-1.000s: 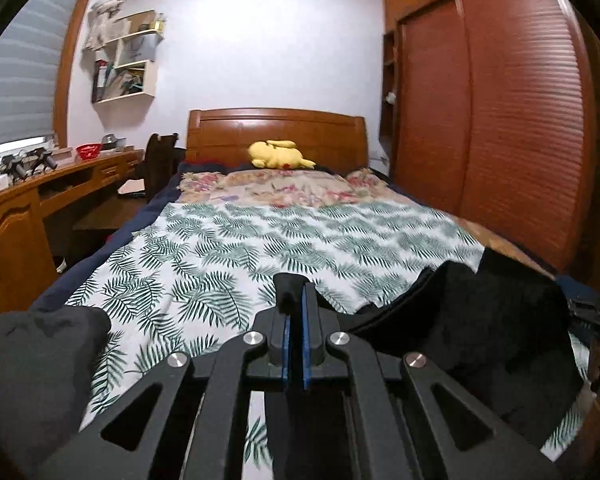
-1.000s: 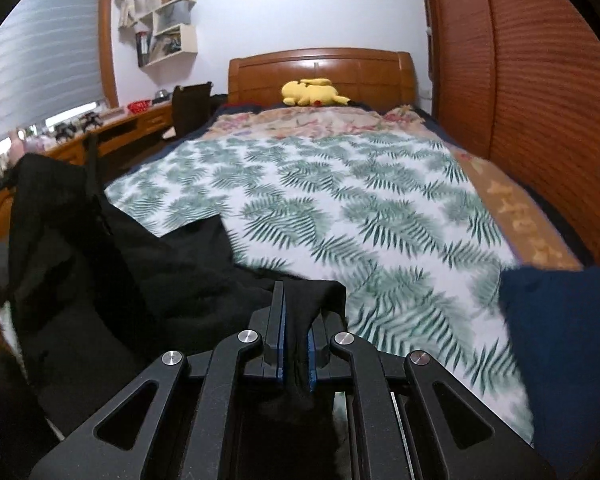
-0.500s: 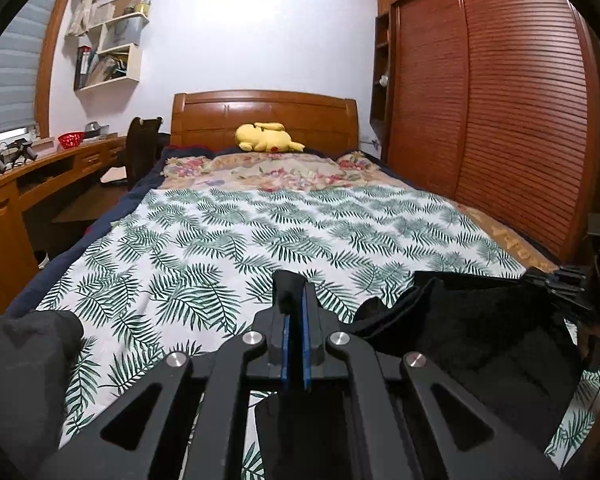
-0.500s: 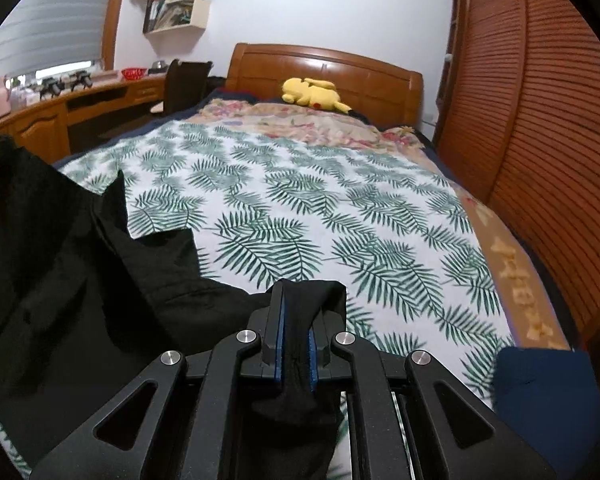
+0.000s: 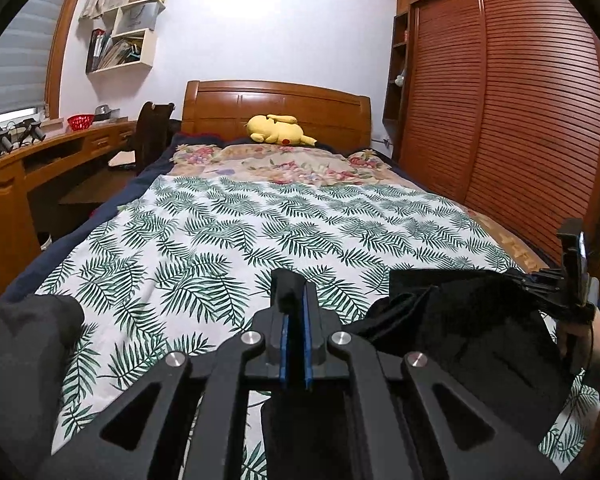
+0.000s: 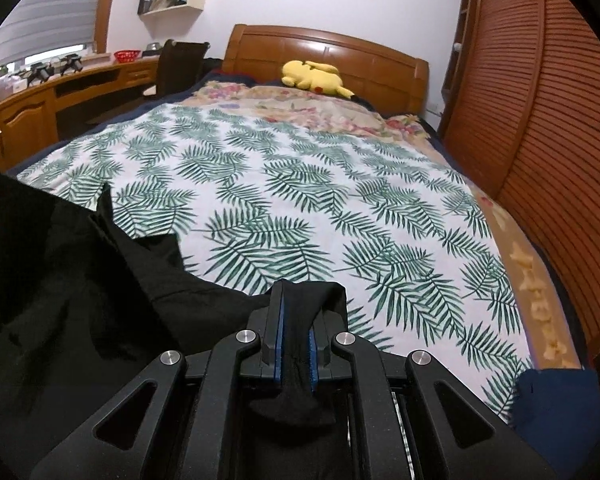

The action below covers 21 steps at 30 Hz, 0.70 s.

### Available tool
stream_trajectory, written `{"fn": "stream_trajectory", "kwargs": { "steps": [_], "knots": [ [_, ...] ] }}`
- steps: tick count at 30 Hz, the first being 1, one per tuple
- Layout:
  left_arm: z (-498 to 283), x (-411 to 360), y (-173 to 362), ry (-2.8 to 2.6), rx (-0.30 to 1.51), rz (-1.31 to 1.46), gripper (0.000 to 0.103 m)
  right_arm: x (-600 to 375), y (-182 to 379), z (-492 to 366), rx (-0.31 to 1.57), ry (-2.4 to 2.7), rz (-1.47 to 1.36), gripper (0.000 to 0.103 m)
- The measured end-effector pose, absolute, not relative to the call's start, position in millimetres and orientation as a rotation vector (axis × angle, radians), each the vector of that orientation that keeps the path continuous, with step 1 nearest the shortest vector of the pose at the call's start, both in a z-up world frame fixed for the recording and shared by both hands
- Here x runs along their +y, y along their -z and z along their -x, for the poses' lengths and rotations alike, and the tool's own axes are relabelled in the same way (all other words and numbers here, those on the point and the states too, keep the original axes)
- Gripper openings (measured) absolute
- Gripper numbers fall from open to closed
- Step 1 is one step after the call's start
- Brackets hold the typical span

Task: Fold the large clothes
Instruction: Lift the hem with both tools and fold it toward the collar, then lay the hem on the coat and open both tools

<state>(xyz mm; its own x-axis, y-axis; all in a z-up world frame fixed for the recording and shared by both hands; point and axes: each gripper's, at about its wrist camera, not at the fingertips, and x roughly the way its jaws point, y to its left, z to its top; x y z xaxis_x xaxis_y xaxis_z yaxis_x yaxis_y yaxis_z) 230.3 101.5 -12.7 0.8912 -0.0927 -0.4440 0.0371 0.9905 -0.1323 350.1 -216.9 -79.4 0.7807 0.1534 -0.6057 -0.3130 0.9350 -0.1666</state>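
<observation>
Black garment point(image 6: 80, 288) stretched crosswise between left gripper point(image 5: 294, 312) and right gripper point(image 6: 294, 312), both clenched on its edge; leaf-print bedspread point(image 6: 320, 200) ahead.

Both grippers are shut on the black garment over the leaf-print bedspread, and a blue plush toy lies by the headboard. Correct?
Not quite. The plush toy is yellow, as the right wrist view shows. The rest holds: left gripper and right gripper each clamp the black garment over the leaf-print bedspread.

A yellow plush toy point(image 5: 275, 129) lies against the wooden headboard point(image 5: 276, 102), beyond the palm-leaf bedspread point(image 5: 236, 236).
</observation>
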Motion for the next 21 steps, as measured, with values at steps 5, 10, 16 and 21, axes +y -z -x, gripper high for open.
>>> {"fn": "stream_trajectory", "kwargs": {
  "steps": [5,10,16,21],
  "knots": [
    [-225.8,100.9,10.7,0.076,0.474,0.107,0.009,-213.8,92.7,-371.3,0.689,-0.218,0.258,0.006],
    [-223.0,99.5,11.0,0.131,0.487,0.102,0.019,-212.0,93.2,-375.8,0.706,-0.212,0.230,0.013],
    [-224.1,91.5,14.9,0.166,0.504,0.099,0.024,-216.1,81.7,-377.0,0.685,-0.165,0.201,0.069],
    [-226.7,83.9,21.5,0.201,0.526,0.100,0.027,-229.7,82.8,-380.6,0.710,-0.150,0.188,0.070]
  ]
}}
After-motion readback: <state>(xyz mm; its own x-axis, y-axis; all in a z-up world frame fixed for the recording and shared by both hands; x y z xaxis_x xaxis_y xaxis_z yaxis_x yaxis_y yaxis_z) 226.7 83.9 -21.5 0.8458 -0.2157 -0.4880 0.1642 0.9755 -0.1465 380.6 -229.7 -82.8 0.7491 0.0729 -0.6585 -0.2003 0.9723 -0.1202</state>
